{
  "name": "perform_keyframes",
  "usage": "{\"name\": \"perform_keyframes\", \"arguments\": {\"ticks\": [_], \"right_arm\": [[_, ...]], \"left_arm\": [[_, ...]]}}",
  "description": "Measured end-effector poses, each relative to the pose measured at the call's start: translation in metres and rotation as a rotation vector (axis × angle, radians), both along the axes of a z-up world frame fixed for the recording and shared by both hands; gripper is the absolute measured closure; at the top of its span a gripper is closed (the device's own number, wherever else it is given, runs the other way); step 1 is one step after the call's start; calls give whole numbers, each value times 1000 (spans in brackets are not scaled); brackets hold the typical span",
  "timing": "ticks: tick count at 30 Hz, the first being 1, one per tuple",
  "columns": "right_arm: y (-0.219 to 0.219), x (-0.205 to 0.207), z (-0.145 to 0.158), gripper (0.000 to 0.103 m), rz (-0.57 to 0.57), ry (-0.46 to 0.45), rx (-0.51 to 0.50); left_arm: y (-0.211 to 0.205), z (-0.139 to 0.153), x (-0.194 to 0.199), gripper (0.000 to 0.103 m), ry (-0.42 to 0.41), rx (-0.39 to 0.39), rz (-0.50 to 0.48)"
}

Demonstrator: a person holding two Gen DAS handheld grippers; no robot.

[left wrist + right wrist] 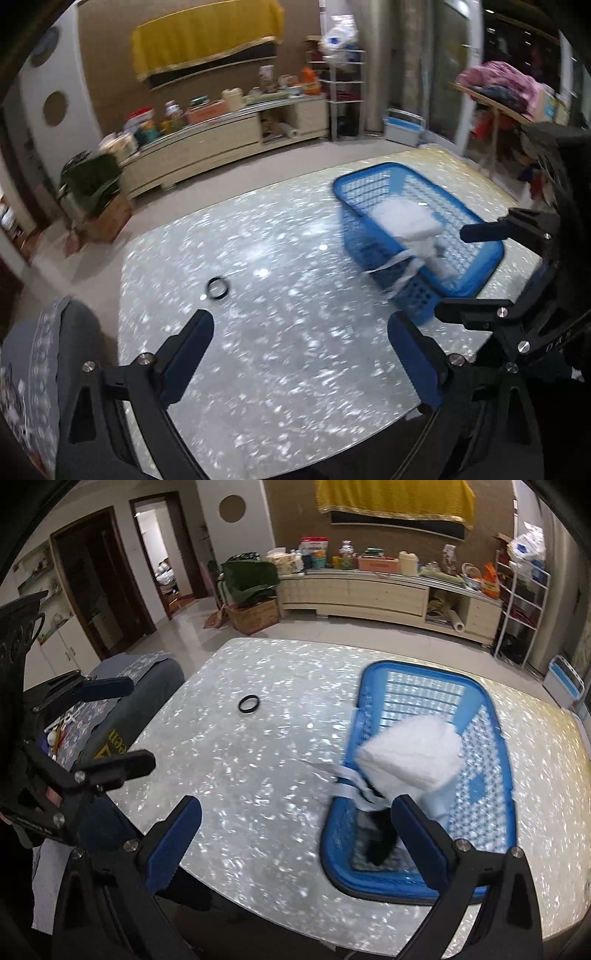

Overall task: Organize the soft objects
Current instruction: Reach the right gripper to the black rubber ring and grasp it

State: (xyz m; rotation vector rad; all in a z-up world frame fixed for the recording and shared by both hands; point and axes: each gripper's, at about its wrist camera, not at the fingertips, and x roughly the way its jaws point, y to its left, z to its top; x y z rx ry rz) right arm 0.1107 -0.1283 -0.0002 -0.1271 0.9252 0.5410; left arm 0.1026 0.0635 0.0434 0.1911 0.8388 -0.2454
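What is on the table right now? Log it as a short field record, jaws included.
surface: pearly white table
container: blue basket, on the table's right part
basket contents: folded white cloth, white strips trailing over the near-left rim; a dark item beneath, too blurred to identify
loose item: black ring, on the table left of the basket, apart from it
left gripper: jaws open, empty, above bare table
right gripper: jaws open, empty, right jaw over the basket's near end
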Motion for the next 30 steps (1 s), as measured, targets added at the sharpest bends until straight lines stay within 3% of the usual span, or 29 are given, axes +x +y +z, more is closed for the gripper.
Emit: {"name": "perform_keyframes", "arguments": {"ticks": [18,30], "right_arm": [[101,43,-27,0,73,20,-23],[153,69,-54,0,64,23,-76]], "left_arm": [[114,-35,11,8,47,-19,295],[174,-77,38,8,113,-82,386]]}}
